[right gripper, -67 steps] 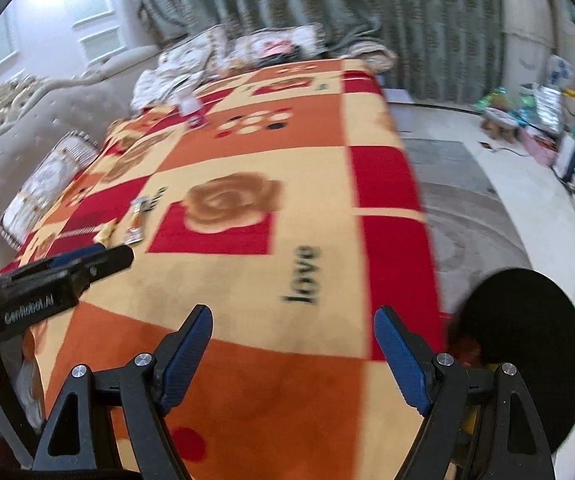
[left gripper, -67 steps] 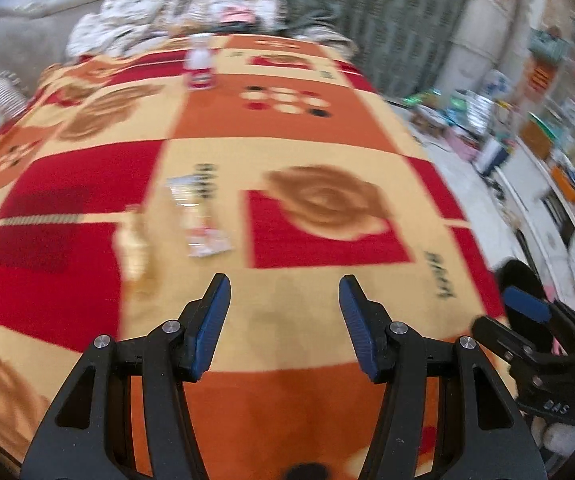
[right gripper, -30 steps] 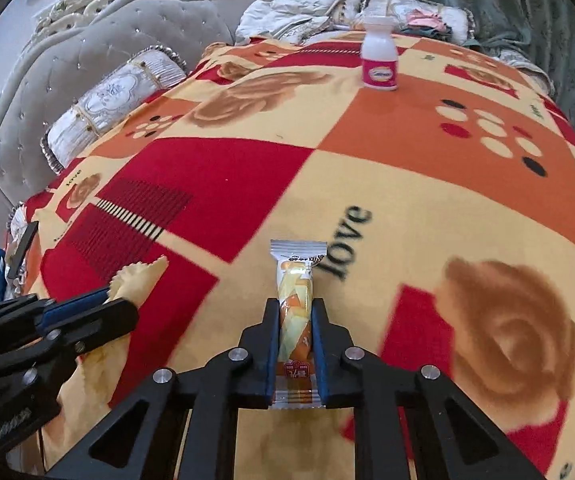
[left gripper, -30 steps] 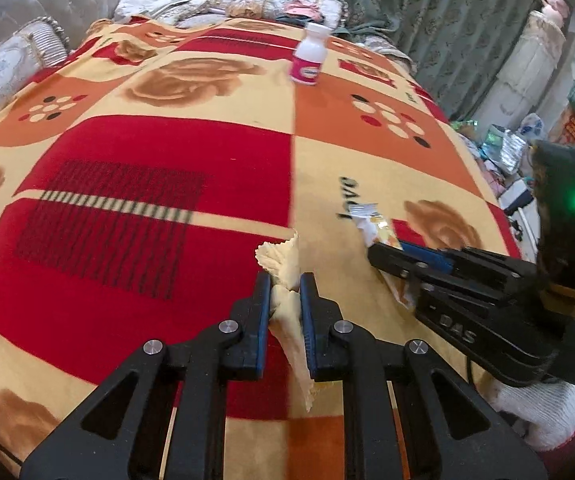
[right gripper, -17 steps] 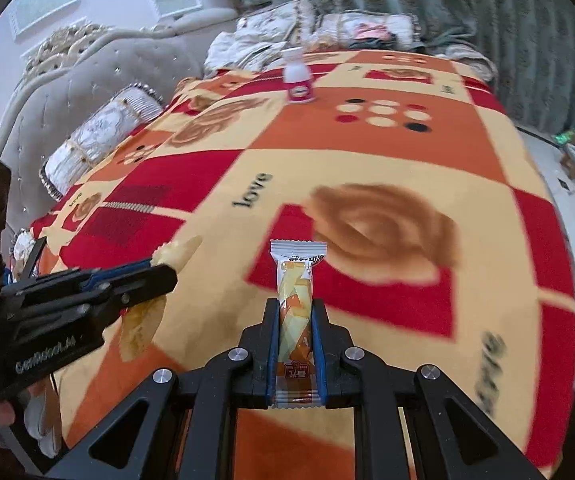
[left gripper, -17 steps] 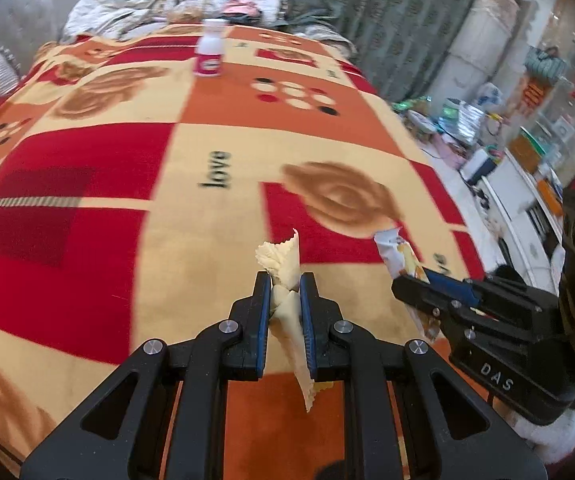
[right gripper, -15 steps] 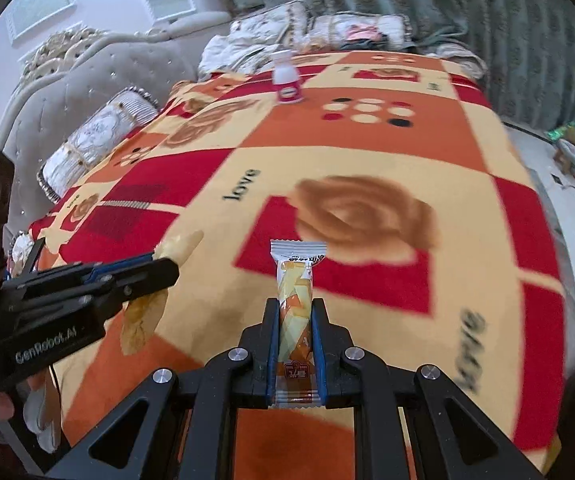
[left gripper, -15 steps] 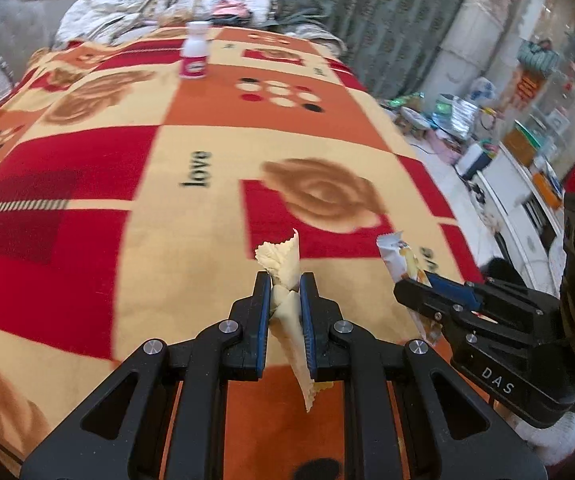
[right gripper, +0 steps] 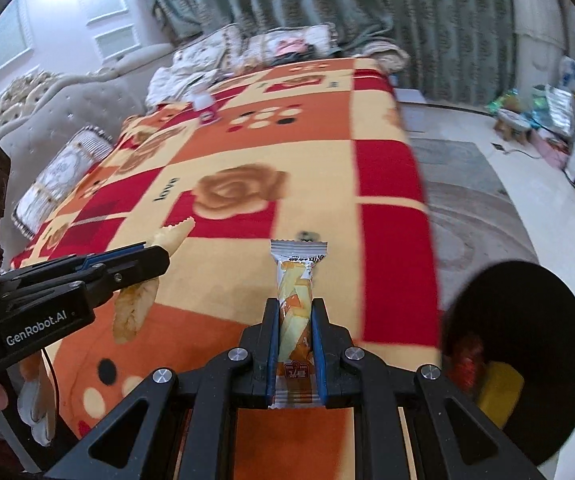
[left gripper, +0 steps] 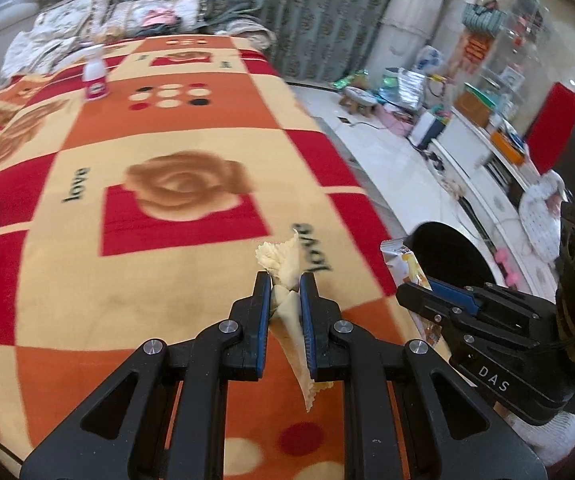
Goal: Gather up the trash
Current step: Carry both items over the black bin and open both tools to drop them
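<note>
My left gripper (left gripper: 284, 285) is shut on a crumpled pale yellow wrapper (left gripper: 283, 266), held above the blanket's near right part. It also shows in the right wrist view (right gripper: 135, 304). My right gripper (right gripper: 294, 308) is shut on an orange and white snack packet (right gripper: 295, 280), held upright above the blanket's near edge. The packet also shows in the left wrist view (left gripper: 407, 264) beside the black trash bin (left gripper: 453, 256). The bin (right gripper: 527, 360) stands on the floor at the lower right and holds red and yellow trash.
A white bottle with a pink label (left gripper: 94, 80) stands far back on the red, orange and cream blanket (left gripper: 167, 184). Pillows and a grey headboard (right gripper: 59, 120) lie to the left. Clutter and low furniture (left gripper: 467, 120) line the floor at the right.
Both grippers, each holding its trash, have swung to the right, toward the bed's right edge. The black bin has come into view in both views.
</note>
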A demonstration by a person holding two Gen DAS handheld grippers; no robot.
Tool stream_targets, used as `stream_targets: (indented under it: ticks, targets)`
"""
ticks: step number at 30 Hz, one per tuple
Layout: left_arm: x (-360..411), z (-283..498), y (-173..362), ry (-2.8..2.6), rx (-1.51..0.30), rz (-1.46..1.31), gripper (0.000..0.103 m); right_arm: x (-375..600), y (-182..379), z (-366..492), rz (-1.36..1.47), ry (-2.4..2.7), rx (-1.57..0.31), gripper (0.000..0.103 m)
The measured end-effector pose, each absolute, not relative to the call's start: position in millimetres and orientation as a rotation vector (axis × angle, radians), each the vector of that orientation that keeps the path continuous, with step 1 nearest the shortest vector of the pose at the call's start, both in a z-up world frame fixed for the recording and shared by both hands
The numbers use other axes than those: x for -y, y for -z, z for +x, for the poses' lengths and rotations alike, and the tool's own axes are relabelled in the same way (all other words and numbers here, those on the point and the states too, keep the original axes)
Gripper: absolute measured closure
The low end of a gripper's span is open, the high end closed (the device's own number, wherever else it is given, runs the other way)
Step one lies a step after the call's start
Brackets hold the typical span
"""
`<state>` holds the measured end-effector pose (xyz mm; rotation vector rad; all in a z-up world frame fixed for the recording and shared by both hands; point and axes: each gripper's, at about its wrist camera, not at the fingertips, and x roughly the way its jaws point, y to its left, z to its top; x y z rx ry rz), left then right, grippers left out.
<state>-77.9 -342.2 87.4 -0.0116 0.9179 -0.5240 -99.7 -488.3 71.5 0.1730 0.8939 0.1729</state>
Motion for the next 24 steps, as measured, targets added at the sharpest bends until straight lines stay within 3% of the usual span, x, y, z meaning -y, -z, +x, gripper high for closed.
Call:
stream_targets:
  ticks: [24]
  targets:
    - [489,-89,-85,0.798,-0.989,-0.016,0.091,631,-52,-141,0.286,0.100,-0.912,0.089]
